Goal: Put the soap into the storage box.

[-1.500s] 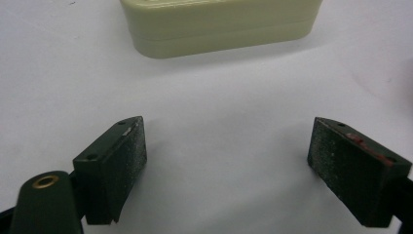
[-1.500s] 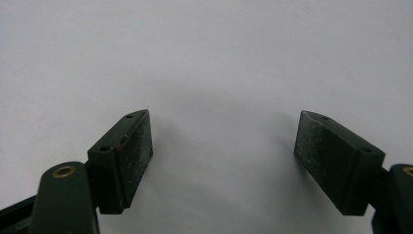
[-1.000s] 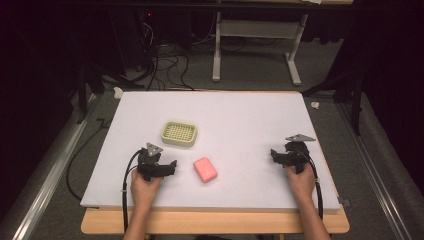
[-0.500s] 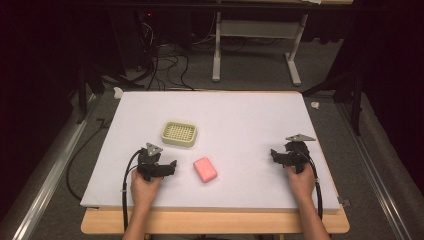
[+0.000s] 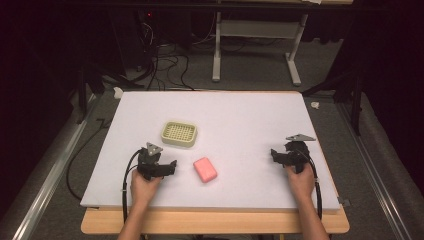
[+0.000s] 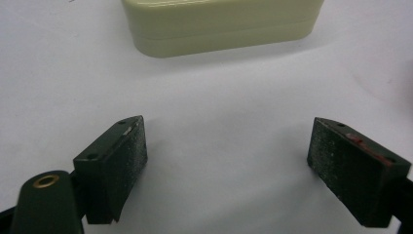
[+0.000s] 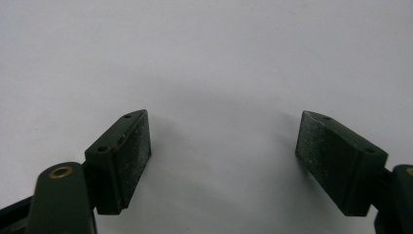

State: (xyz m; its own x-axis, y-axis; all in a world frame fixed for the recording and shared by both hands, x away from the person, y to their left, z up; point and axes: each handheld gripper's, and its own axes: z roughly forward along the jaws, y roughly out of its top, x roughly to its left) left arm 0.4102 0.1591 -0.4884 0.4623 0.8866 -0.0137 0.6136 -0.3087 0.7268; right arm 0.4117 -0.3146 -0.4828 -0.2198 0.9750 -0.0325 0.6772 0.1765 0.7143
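Grippers sitting idle on the white table (image 5: 240, 120), left gripper (image 6: 226, 161) and right gripper (image 7: 221, 156) both jaws apart, pink soap bar (image 5: 205, 169) lying just right of the left one, cream soap dish (image 5: 179, 134) ahead.

Wooden table (image 5: 215, 224) topped by a flat white rectangular board (image 5: 240, 120). Resting on the board: a pale green plastic soap dish with a perforated top (image 5: 179, 133), left of centre, and a pink rectangular soap bar (image 5: 205, 169), nearer the front edge, close to but apart from the dish.
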